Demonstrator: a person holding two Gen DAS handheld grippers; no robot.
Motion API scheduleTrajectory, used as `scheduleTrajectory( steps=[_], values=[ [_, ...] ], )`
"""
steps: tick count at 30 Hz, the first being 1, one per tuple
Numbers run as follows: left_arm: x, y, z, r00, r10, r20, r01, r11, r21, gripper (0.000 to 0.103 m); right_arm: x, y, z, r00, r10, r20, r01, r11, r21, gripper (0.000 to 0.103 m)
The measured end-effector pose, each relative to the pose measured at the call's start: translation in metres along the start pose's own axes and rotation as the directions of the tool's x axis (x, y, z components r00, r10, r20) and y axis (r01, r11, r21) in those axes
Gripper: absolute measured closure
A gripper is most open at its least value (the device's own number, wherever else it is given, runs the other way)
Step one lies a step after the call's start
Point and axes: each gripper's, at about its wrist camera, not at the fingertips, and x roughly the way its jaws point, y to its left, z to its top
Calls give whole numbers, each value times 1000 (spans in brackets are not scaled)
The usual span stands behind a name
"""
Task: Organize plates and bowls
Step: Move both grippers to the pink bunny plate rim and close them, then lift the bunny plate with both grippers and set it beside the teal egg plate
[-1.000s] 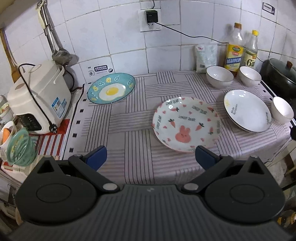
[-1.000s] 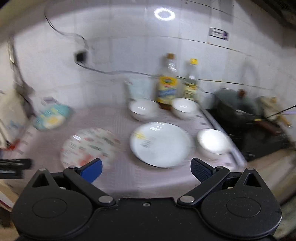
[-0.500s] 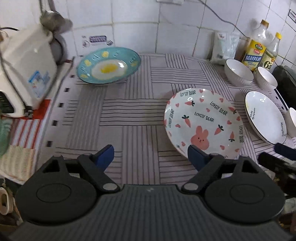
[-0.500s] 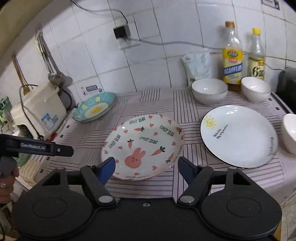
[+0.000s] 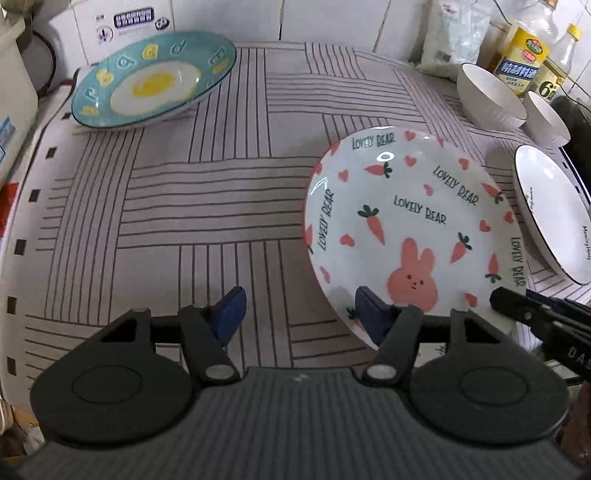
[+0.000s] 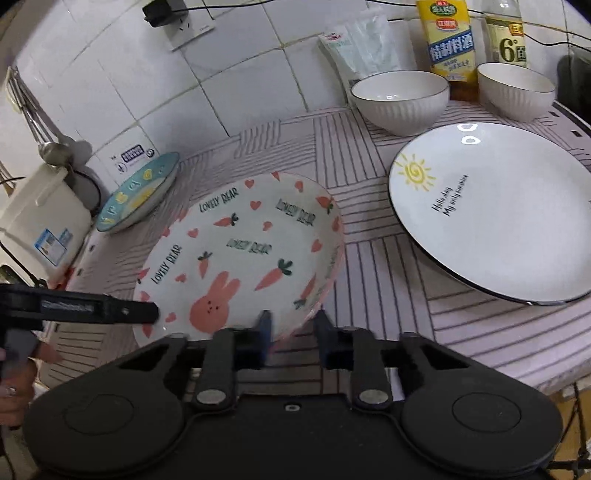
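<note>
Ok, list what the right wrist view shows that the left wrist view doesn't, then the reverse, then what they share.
Right wrist only: the wall socket, the sun drawing on the white plate, and the right gripper closing over the bunny plate's near rim.

Left wrist only: the left gripper, closing, its right finger over the bunny plate's edge.

Both: bunny plate, egg plate, two white bowls, bottles.

Our left gripper (image 5: pixel 297 308) pitched steeply down, jaws closing, roughly half spread; nothing between blue pads (image 5: pixel 231 309); right pad overlaps plate rim in view, contact unclear. Our right gripper (image 6: pixel 293 334) angled down, jaws closing, gap narrow; plate rim between pads (image 6: pixel 263 330), press not yet visible. Left gripper's black finger also shows in right wrist view; our hand (image 6: pixel 16 373) on its grip at frame's left edge.
</note>
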Motion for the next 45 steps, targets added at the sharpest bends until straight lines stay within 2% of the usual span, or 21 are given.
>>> scheduleTrajectory(
  steps=[4,5,9,15,22,26,36,41,45],
  values=[
    [0,10,1,993,-121,-1,120,990,-68,81,6,-1,5,1000,-13,-13,13,1000,9,80],
    [1,9,1,990,-139,-1,139,987,-78,86,6,-1,4,1000,-14,-13,14,1000,20,80],
    [5,5,-1,991,-136,21,137,988,-78,87,10,-8,-2,1000,20,11,-21,998,67,80],
    [13,15,2,983,-183,25,184,971,-155,85,8,-28,-9,995,95,26,-98,979,179,86],
    [8,7,4,991,-130,4,129,983,-130,85,2,-15,-10,998,59,13,-60,995,86,84],
    [-1,6,9,994,-100,34,103,988,-118,84,-1,-6,-11,998,55,23,-56,998,39,83],
    [-11,14,67,992,-63,107,73,993,-95,84,0,15,17,990,94,105,-93,996,-8,82],
    [5,14,99,991,-75,108,86,992,-94,84,3,21,39,991,82,103,-80,996,-25,82],
    [23,11,110,993,-81,84,89,991,-96,84,11,20,48,995,53,81,-51,998,-24,81]
  ],
)
